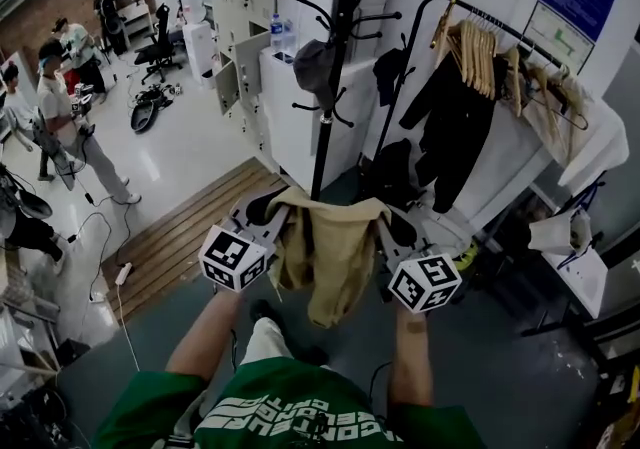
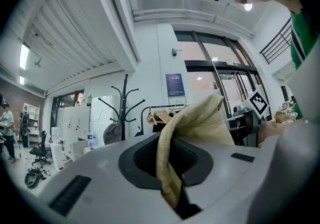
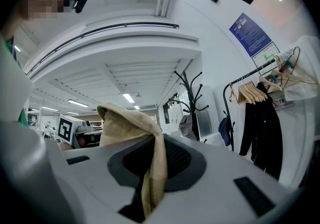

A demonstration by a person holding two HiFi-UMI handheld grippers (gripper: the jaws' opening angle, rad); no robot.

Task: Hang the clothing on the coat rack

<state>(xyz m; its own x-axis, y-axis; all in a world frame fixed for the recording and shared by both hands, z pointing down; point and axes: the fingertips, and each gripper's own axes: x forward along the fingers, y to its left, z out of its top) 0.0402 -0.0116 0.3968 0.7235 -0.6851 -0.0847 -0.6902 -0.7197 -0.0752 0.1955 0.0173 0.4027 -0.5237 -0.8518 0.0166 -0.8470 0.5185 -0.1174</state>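
Observation:
A tan garment (image 1: pixel 325 252) hangs spread between my two grippers in the head view, just in front of the black coat rack (image 1: pixel 340 57). My left gripper (image 1: pixel 270 212) is shut on the garment's left shoulder, and the cloth (image 2: pixel 172 153) shows pinched between its jaws. On the other side my right gripper (image 1: pixel 392 227) is shut on the right shoulder, with tan fabric (image 3: pixel 152 168) clamped in its jaws. A grey cap (image 1: pixel 313 65) hangs on one of the rack's hooks. The rack (image 2: pixel 121 103) stands ahead in the left gripper view, and the same rack (image 3: pixel 192 103) shows in the right gripper view.
A clothes rail (image 1: pixel 480 22) with wooden hangers and a black garment (image 1: pixel 450 127) stands to the right of the rack. White cabinets (image 1: pixel 300 87) sit behind it. A person (image 1: pixel 70 117) stands far left on the white floor. Wooden boards (image 1: pixel 190 232) lie at my left.

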